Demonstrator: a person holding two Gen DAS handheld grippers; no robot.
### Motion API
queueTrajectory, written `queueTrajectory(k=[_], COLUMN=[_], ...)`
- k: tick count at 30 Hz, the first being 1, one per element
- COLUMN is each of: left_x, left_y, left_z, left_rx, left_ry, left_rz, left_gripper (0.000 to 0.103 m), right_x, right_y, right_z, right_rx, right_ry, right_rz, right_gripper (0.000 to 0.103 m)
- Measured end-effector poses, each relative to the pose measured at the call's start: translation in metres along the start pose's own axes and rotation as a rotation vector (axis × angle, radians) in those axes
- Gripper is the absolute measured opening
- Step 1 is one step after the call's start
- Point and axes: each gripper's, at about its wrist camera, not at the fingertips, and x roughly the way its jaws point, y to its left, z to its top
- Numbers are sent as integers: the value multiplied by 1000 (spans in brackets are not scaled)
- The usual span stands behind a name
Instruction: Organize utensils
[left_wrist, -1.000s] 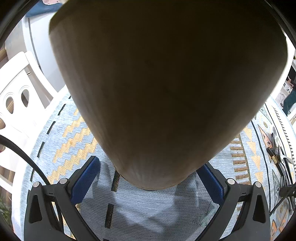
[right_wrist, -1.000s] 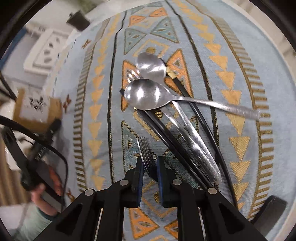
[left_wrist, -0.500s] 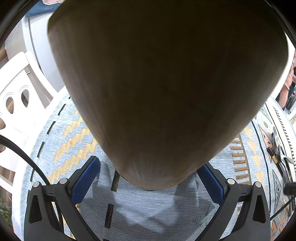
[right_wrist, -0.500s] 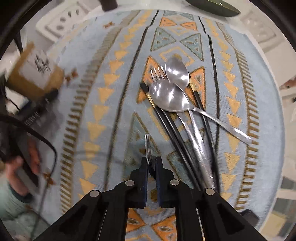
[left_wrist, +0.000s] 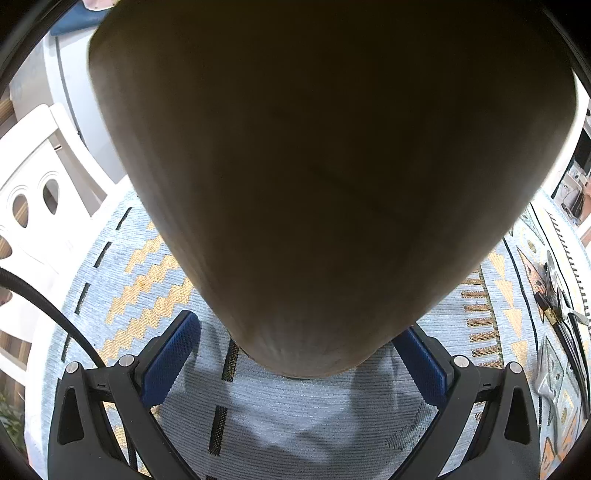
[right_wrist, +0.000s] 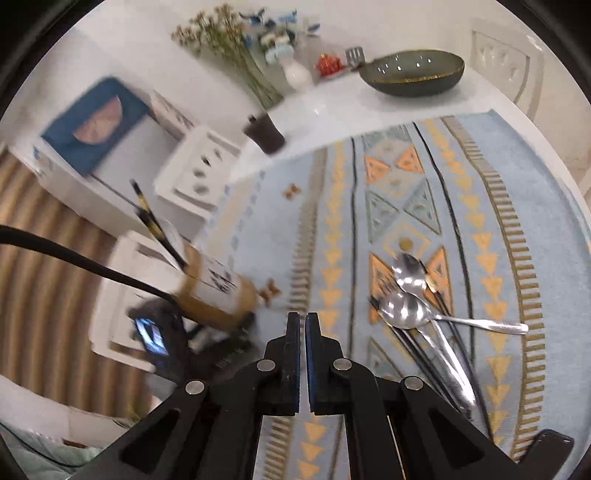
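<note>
Lying crosswise: nearer spoon (right_wrist: 404, 313), handle rightward

Pale blue woven table runner (right_wrist: 402, 206) fills the right wrist view, banded with rows of orange-yellow triangles, thin black lines, a tan ladder-striped border and central diamonds in teal and orange. On it, two shiny silver metal spoons (right_wrist: 406, 314) over glossy black chopsticks (right_wrist: 417, 354). Blue pads (right_wrist: 295, 354) line the black gripper fingers. At left, a tan cylindrical holder (right_wrist: 218, 291) with a white label printed in black. Beyond the runner, a dark grey-green bowl with a gold rim (right_wrist: 413, 74) on the white tabletop (right_wrist: 332, 110). Left wrist view: the holder's tan wall in shadow, golden zigzags on pale blue cloth, a white chair (left_wrist: 33, 192).
</note>
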Motion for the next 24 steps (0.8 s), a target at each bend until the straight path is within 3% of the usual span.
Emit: queueTrajectory(k=[6, 10, 15, 24], left_x=[0, 0, 0, 0], left_y=[0, 0, 0, 0], left_z=[0, 0, 1, 1], left_rx=[-1, 0, 0, 0], left_ry=[0, 0, 1, 1], left_rz=[0, 0, 0, -1], left_gripper=[103, 103, 103, 103], right_x=[-2, 22, 47, 53], right_y=[1, -8, -26, -28], right_z=[0, -10, -25, -30], right_rx=[-14, -6, 57, 54], right_ry=[37, 160, 276, 314], right_rz=[-32, -103, -109, -132], right_gripper=[2, 4, 5, 5])
